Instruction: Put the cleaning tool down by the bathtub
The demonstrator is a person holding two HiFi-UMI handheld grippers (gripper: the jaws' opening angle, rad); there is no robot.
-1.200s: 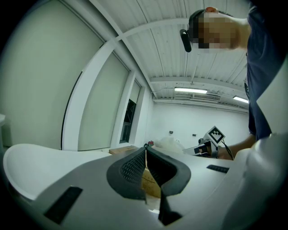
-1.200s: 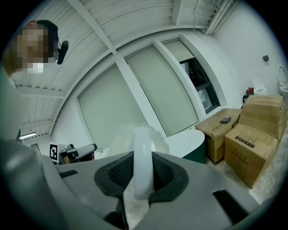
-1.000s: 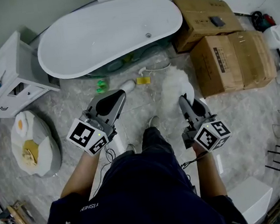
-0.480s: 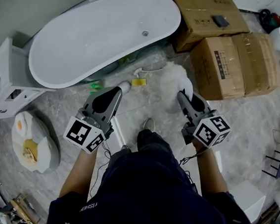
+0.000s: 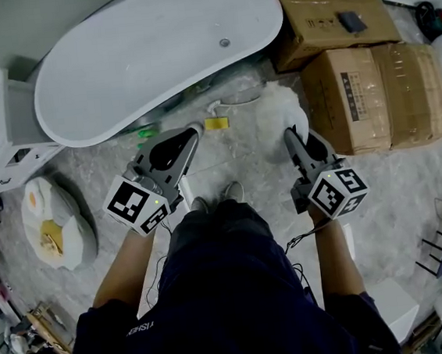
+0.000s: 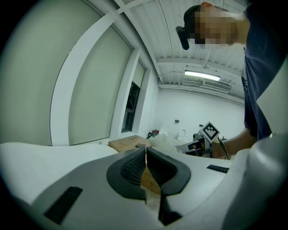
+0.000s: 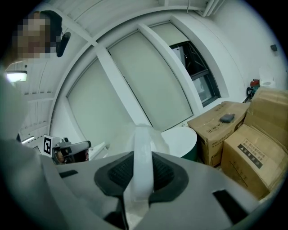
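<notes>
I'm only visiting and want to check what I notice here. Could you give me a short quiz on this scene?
1. True or false: the right gripper grips the white cleaning tool.
2. In the head view, the boxes stand: A) left of the bathtub; B) right of it; C) inside it.
3. Fill in: the left gripper has its jaws ____ (open or shut).
Key: 1 true; 2 B; 3 shut.

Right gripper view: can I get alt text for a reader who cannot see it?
The right gripper is shut on the white handle of the cleaning tool, which rises between its pads. Behind it is the white bathtub, with cardboard boxes at the right and the left gripper at the left.
</notes>
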